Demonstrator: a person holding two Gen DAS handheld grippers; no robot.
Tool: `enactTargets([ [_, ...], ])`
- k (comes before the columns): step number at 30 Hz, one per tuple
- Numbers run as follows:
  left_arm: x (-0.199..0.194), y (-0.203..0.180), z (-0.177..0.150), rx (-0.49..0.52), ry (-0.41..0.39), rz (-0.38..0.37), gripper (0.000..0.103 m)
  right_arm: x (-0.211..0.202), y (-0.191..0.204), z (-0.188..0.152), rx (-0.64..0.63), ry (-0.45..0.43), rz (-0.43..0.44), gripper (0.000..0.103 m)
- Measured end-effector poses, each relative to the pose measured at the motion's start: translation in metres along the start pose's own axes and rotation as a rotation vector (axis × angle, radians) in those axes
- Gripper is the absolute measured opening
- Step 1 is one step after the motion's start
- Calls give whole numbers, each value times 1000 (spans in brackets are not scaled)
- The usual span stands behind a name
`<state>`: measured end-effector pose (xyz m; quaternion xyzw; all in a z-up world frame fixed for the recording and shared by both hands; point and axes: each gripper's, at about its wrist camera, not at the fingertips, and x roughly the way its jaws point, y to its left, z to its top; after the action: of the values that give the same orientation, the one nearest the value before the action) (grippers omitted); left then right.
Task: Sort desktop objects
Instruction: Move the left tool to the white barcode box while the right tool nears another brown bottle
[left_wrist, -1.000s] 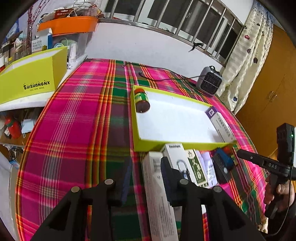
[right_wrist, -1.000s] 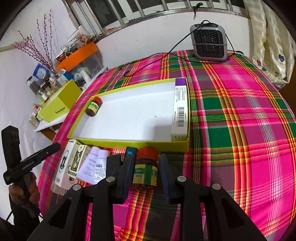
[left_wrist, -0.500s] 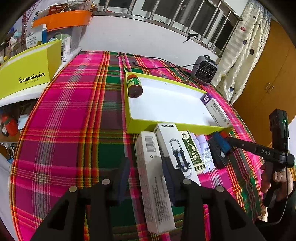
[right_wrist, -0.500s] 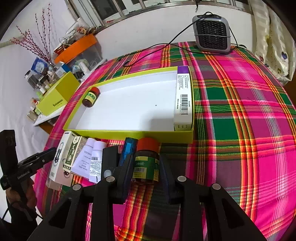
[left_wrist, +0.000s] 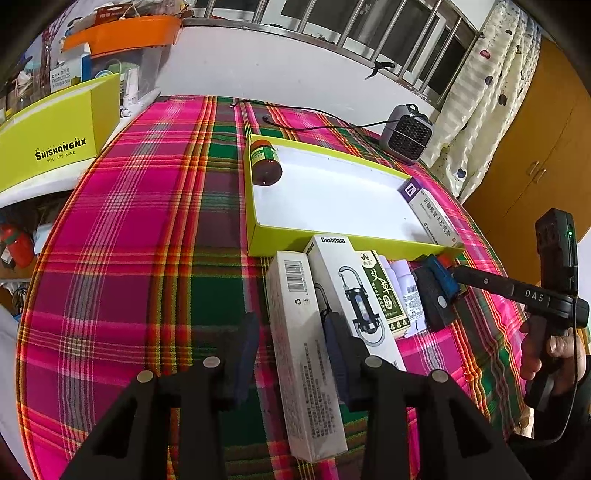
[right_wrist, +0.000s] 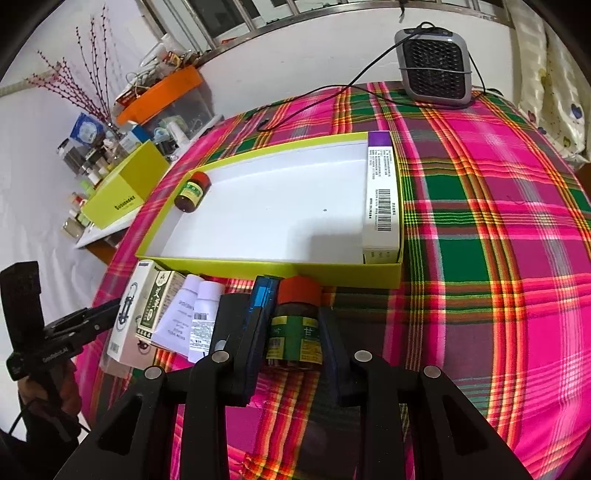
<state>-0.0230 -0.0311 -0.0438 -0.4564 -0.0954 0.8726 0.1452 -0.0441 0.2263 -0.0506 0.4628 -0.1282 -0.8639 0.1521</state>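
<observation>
The right gripper (right_wrist: 292, 341) clamps a red-capped brown bottle (right_wrist: 295, 328) on the plaid tablecloth (right_wrist: 480, 258), while the left gripper (left_wrist: 291, 347) straddles a long white box (left_wrist: 301, 347), jaws apart. Beyond, the yellow tray (right_wrist: 280, 266) holds another bottle (right_wrist: 192, 192) and a purple-ended carton (right_wrist: 382, 199).

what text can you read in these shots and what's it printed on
"SHISHANGNX YOU ARE MINE": yellow box beside the table.
"flashlight": white flashlight box.
"艾草": green carton.
"DAS": right tool's arm.
"PROBIOTICS": shelf box.
Purple-ended medicine box, bottle labels, barcodes: too small to read.
</observation>
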Motion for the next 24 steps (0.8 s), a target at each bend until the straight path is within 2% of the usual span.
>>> enactTargets([
  [6, 0, 0, -1, -1, 0, -5, 37, 1, -2, 0, 21, 3, 13, 31],
  [12, 1, 0, -2, -4, 0, -8, 37, 0, 8, -1, -18, 1, 19, 33],
  [24, 2, 0, -2, -6, 5, -11, 38, -1, 0, -2, 31, -15, 21, 34],
])
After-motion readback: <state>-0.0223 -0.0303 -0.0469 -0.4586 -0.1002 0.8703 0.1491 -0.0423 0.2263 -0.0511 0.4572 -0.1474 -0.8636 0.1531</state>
